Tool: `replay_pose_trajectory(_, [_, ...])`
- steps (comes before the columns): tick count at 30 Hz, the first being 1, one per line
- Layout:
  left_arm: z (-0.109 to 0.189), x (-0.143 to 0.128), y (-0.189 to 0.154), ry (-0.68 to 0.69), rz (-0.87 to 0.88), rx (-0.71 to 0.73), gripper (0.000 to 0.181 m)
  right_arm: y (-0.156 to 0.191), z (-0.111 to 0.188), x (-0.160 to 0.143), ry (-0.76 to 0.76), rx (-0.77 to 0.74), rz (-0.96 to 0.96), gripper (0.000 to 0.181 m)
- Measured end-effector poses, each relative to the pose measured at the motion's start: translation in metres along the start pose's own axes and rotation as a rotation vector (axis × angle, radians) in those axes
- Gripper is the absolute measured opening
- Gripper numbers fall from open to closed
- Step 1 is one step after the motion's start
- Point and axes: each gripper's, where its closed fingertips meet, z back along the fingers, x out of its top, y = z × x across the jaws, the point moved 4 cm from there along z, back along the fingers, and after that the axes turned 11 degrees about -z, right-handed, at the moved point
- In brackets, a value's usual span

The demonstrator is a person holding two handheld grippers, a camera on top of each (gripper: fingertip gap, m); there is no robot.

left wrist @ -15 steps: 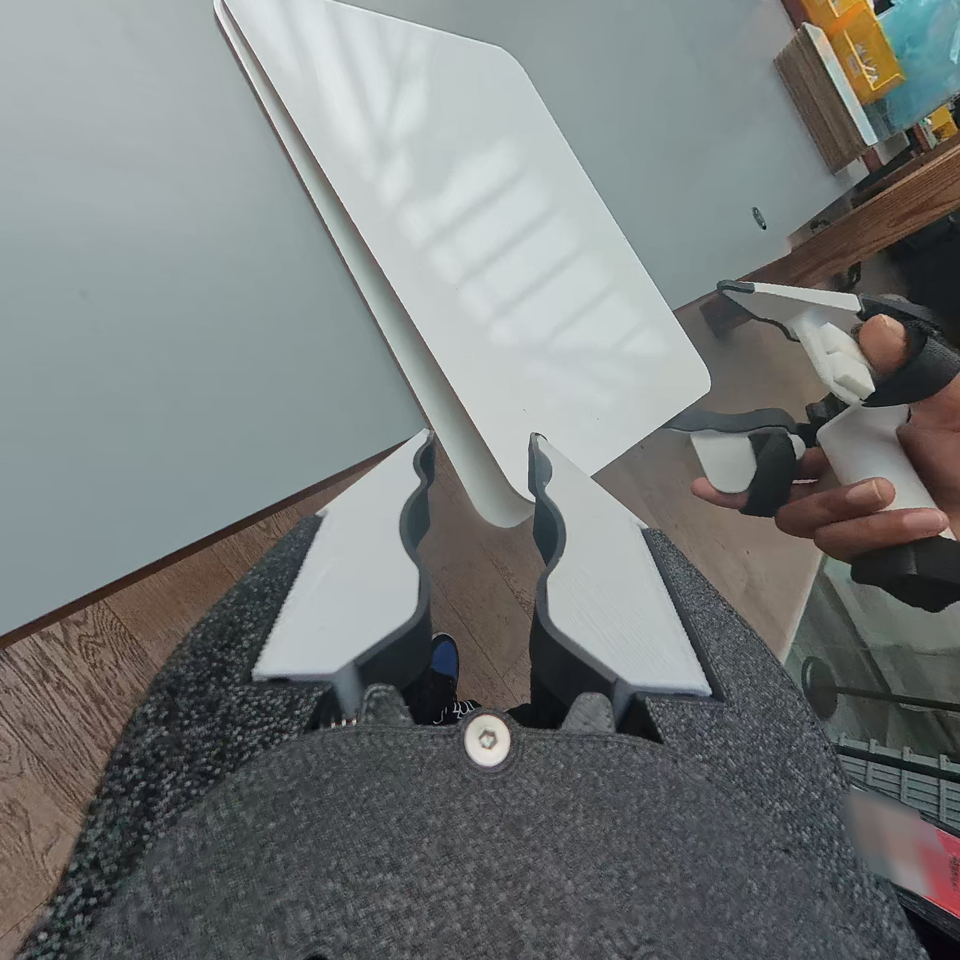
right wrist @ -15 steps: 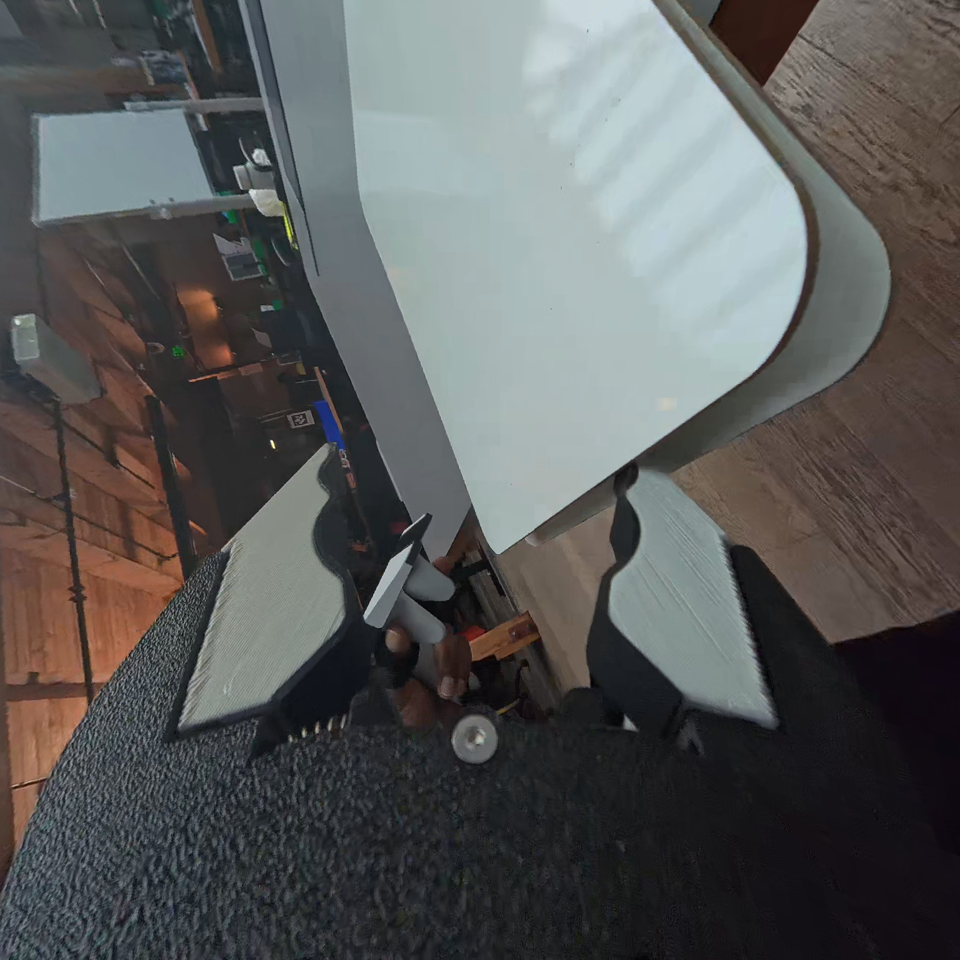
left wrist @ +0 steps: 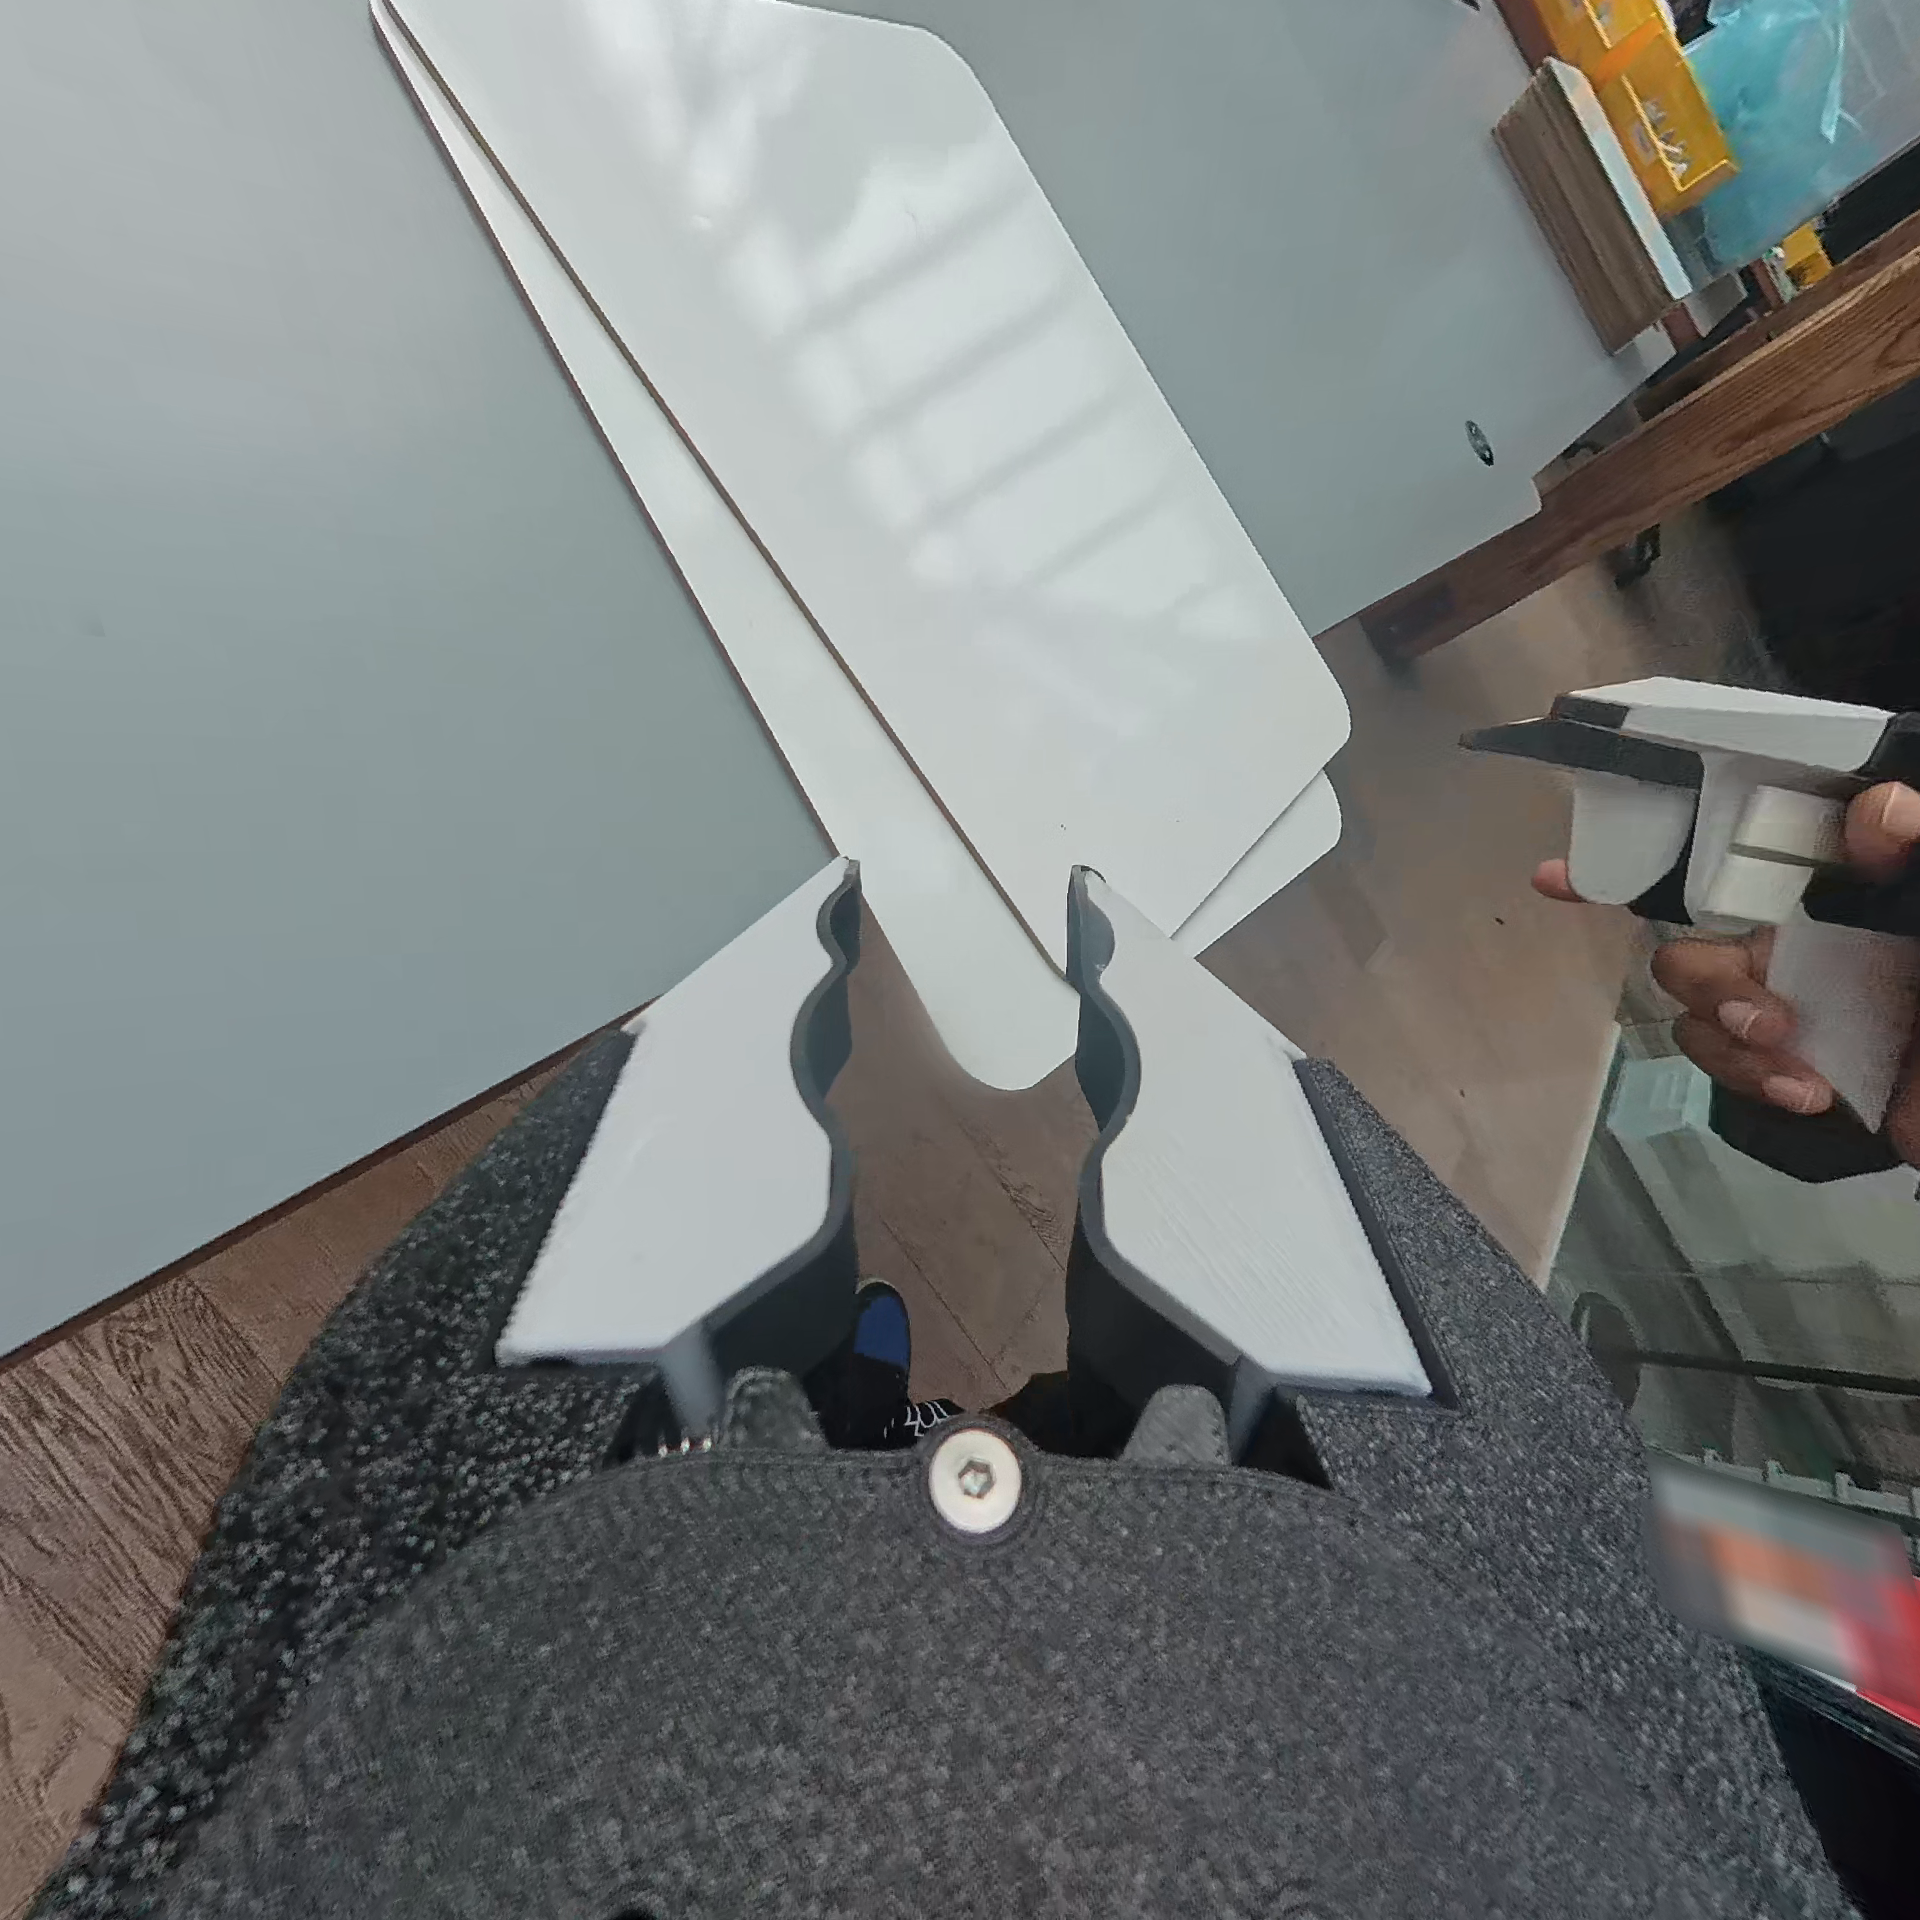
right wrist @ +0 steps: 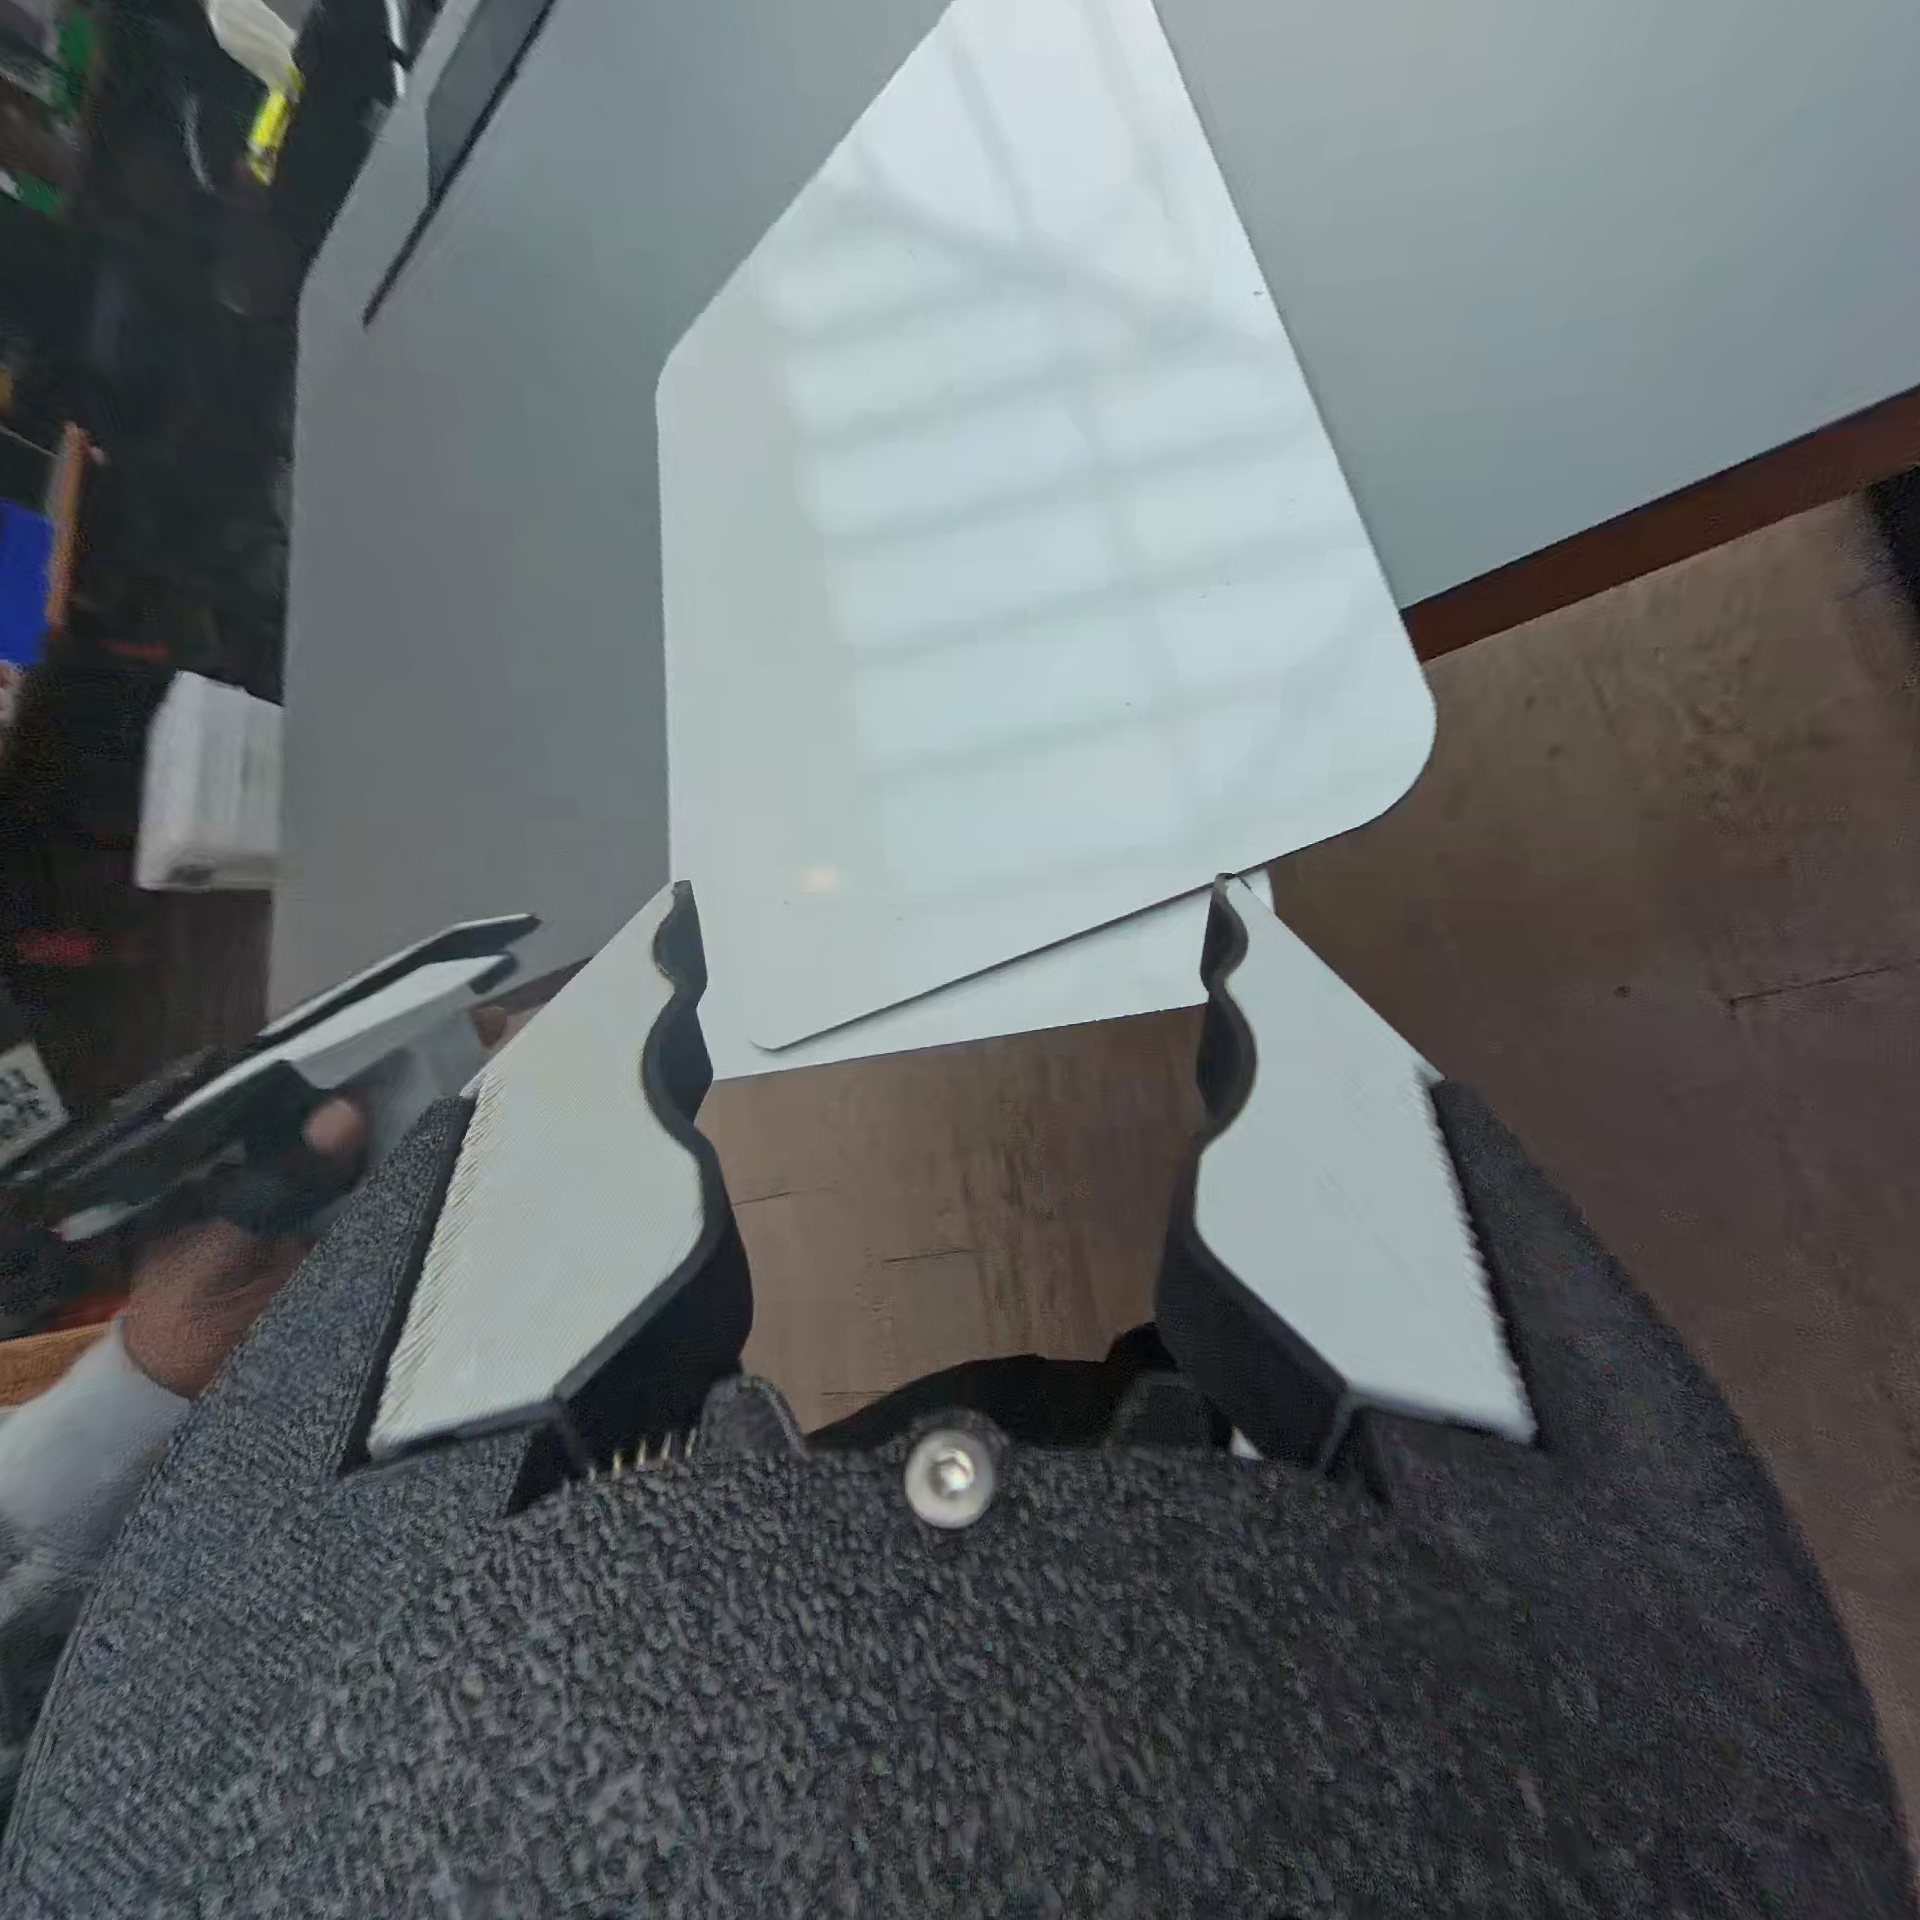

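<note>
Two thin white boards with rounded corners lie stacked on a grey table (left wrist: 260,520), and their near ends hang past its edge. The top board (left wrist: 914,468) sits askew, so a corner of the lower board (left wrist: 1283,868) shows. My left gripper (left wrist: 966,899) is open and empty, and the boards' near corner shows between its fingers. My right gripper (right wrist: 951,888) is open and empty, facing the top board (right wrist: 1039,571) and lower board (right wrist: 1039,1003) from just short of their edge. Each gripper, held by a hand, shows in the other's view: the right gripper (left wrist: 1558,800) and the left gripper (right wrist: 416,987).
A wooden floor (right wrist: 1558,935) lies below the table edge. A wooden bench (left wrist: 1714,416) and yellow boxes (left wrist: 1652,114) stand at the far right. A glass pane (left wrist: 1714,1195) is at the right. Cluttered shelves and a white box (right wrist: 208,779) are at the left.
The top board has shifted askew over the lower one. My right gripper has swung round to face the boards' end and drawn back from their corner. My left gripper has barely moved.
</note>
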Motion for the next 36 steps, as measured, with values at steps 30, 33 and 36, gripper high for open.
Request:
replay_pose_trajectory(30, [-0.030,-0.062,-0.030,0.232,0.094,0.201,0.108,-0.091,-0.022,0.014,0.318,0.125,0.375,0.105])
replay_pose_trajectory(33, [-0.052,-0.059,-0.033,0.305,0.071,0.144,0.111,-0.079,-0.035,0.010,0.484,0.130,0.557,0.115])
replay_pose_trajectory(36, [-0.065,-0.054,-0.044,0.354,0.033,0.108,0.111,-0.068,-0.042,-0.003,0.587,0.119,0.726,0.119])
